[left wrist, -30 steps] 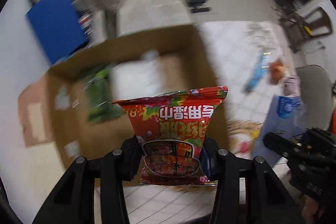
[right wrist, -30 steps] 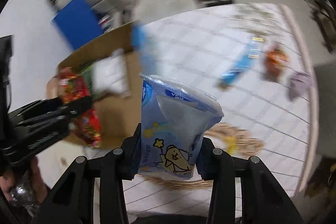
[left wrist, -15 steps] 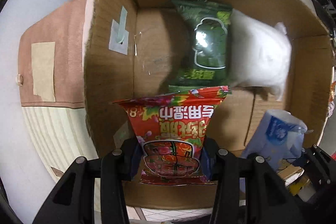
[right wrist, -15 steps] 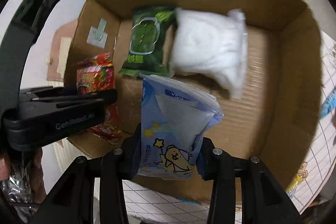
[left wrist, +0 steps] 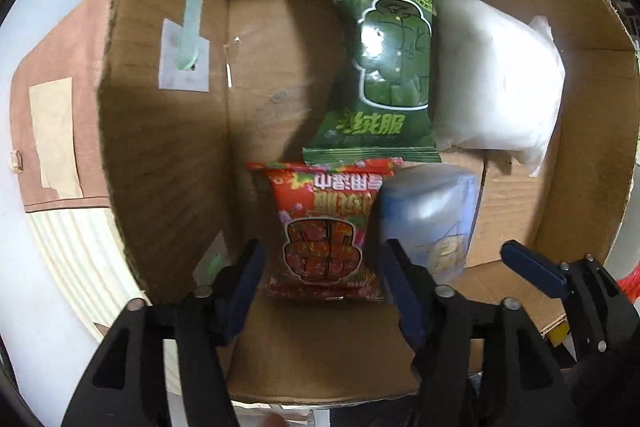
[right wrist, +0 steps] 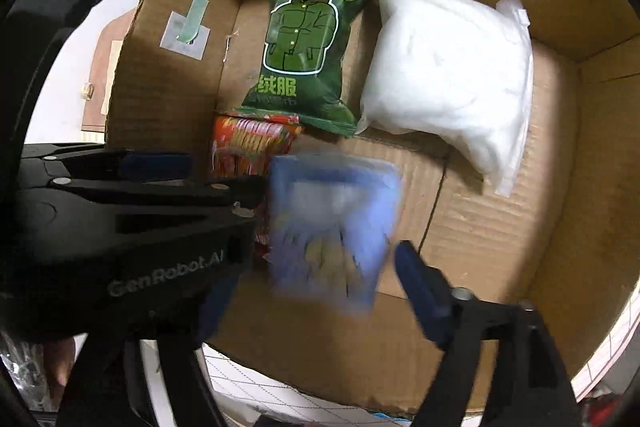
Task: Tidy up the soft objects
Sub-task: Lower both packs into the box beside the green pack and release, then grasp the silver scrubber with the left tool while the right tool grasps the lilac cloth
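Both grippers hang over an open cardboard box (left wrist: 168, 131) (right wrist: 560, 227). My left gripper (left wrist: 324, 279) is open; the red snack bag (left wrist: 324, 227) lies loose between its spread fingers, low in the box. My right gripper (right wrist: 316, 283) is open; the pale blue tissue pack (right wrist: 332, 227) is blurred between its fingers, free of them. It shows beside the red bag in the left wrist view (left wrist: 428, 215). The red bag shows in the right wrist view (right wrist: 248, 147).
A green snack bag (left wrist: 380, 67) (right wrist: 308, 51) and a white plastic bag (left wrist: 496, 83) (right wrist: 448, 79) lie at the box's far side. The left gripper's body (right wrist: 120, 227) crowds the right wrist view. A brown flap (left wrist: 52, 107) lies left of the box.
Both grippers have opened and let go: the red bag and the blue pack have dropped into the box. Both grippers moved lower over the box.
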A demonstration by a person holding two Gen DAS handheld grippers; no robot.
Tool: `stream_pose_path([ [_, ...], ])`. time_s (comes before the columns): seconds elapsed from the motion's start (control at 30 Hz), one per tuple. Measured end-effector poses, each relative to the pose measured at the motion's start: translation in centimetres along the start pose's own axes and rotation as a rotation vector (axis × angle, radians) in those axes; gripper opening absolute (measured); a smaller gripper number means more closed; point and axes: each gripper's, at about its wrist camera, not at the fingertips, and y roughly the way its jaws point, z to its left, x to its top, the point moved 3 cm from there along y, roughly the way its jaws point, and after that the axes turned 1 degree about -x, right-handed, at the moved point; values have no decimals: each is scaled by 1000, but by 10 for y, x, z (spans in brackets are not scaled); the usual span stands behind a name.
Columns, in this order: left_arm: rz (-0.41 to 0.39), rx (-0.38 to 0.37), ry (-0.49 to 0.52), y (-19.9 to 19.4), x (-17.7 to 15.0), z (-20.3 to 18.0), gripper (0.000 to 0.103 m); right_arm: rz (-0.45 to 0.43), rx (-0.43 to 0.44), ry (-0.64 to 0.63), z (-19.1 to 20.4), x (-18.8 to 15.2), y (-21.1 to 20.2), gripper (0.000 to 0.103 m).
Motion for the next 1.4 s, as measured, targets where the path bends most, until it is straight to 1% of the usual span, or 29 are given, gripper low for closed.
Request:
stream_pose_path([
  [0.13, -20, 3, -15, -8, -2, 3, 62, 0, -15, -5, -2, -4, -8, 85],
  [0.23, -41, 0, -16, -17, -10, -1, 62, -12, -32, 7, -7, -1, -16, 93],
  [0.3, -60, 0, -19, -23, -14, -3, 62, -23, -43, 18, -10, -4, -30, 94],
  [0.37, -92, -3, -16, -31, -25, -8, 64, -33, -48, 25, -16, -11, -40, 103],
  [0.4, -109, 1, -16, -35, -30, -9, 74, -41, -54, 26, -17, -15, -44, 103],
  [0.43, -137, 8, -16, -39, -39, -10, 87, -51, -66, 28, -21, -19, -50, 103],
  [0.47, -173, 15, -15, -46, -46, -13, 92, -62, -76, 30, -24, -24, -55, 103],
  [0.57, -258, 23, -33, -66, -61, -19, 98, -106, -111, 38, -28, -34, -63, 103],
  [0.6, -287, 21, -39, -73, -66, -22, 101, -128, -122, 44, -33, -40, -71, 103],
  [0.7, -357, 26, -58, -90, -80, -24, 101, -181, -146, 58, -43, -58, -90, 103],
  [0.8, -414, 42, -71, -104, -93, -23, 101, -234, -166, 61, -45, -65, -100, 103],
  [0.83, -432, 41, -72, -109, -98, -23, 101, -257, -167, 63, -47, -72, -109, 103],
  [0.97, -473, 28, -69, -121, -113, -35, 101, -299, -128, 76, -50, -90, -131, 103],
  [1.07, -503, 37, -49, -132, -124, -55, 101, -323, -67, 110, -62, -103, -145, 103],
  [1.1, -511, 42, -42, -135, -127, -63, 101, -328, -62, 116, -66, -107, -148, 103],
  [1.17, -536, 90, -9, -141, -133, -87, 101, -344, -43, 151, -88, -122, -158, 103],
  [1.23, -552, 125, 26, -142, -140, -113, 101, -346, -39, 202, -121, -141, -162, 103],
  [1.3, -541, 113, 79, -132, -147, -150, 101, -332, -52, 262, -162, -163, -161, 103],
  [1.33, -529, 111, 91, -126, -148, -161, 101, -304, -64, 299, -188, -175, -156, 103],
  [1.37, -507, 96, 112, -115, -151, -182, 101, -274, -66, 348, -217, -190, -151, 103],
  [1.4, -489, 76, 127, -104, -152, -196, 101, -257, -63, 386, -237, -200, -147, 103],
])
